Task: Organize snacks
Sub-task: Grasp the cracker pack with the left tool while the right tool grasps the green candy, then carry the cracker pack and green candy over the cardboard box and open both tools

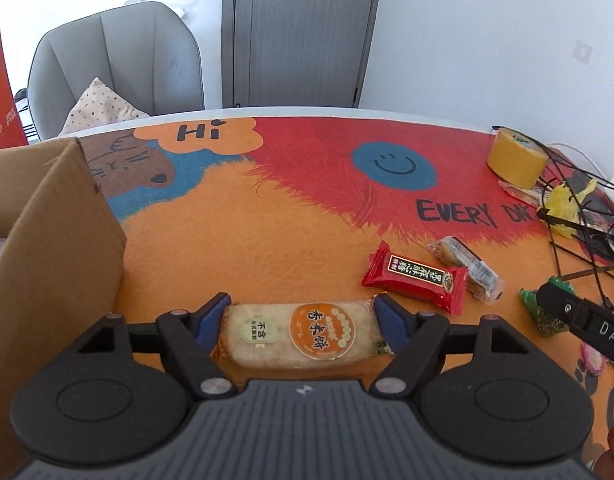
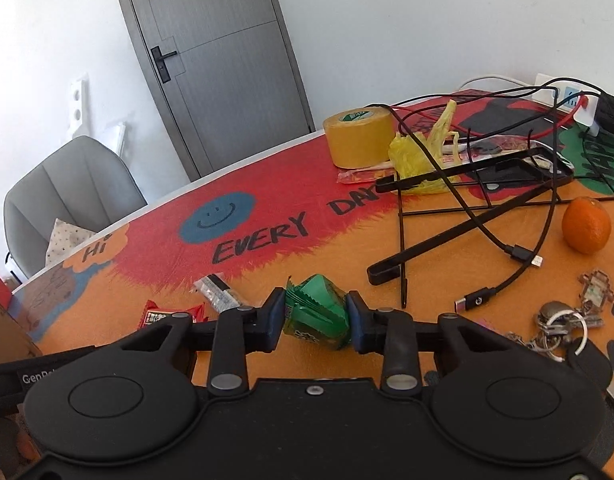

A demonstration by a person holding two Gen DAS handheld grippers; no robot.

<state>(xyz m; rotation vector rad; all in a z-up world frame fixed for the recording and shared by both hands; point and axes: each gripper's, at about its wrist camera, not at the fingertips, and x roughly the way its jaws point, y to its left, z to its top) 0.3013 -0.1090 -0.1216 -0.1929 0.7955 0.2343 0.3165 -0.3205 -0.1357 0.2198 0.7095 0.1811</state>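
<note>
Gripping 2 snacks at once, I have a packet in each tool. My left gripper point(image 1: 303, 322) spans the rice cracker pack point(image 1: 299, 334) lengthwise, a blue pad at each sealed end; the pack lies flat on the colourful table mat point(image 1: 267, 240), so I judge the pads are clamped on it but it is not yet lifted. That end-to-end hold suits a long, flat wrapper. My right gripper point(image 2: 315, 322) is clenched on the green snack packet point(image 2: 317, 316), its foil crumpled between the pads, which tells me the squeeze is firm.

Just beside my left tool stands the cardboard box point(image 1: 55, 240), open at the top. I take it as the place for the snacks, hence the near packet first. The red snack bar point(image 1: 417, 280) and the clear-wrapped pastry point(image 1: 465, 266) lie touching each other further out on the mat, waiting.

Near my right side, loose black cables point(image 2: 487, 216), an orange point(image 2: 586, 224) and keys point(image 2: 563, 322) crowd the mat, so I'd lift clear of those.
</note>
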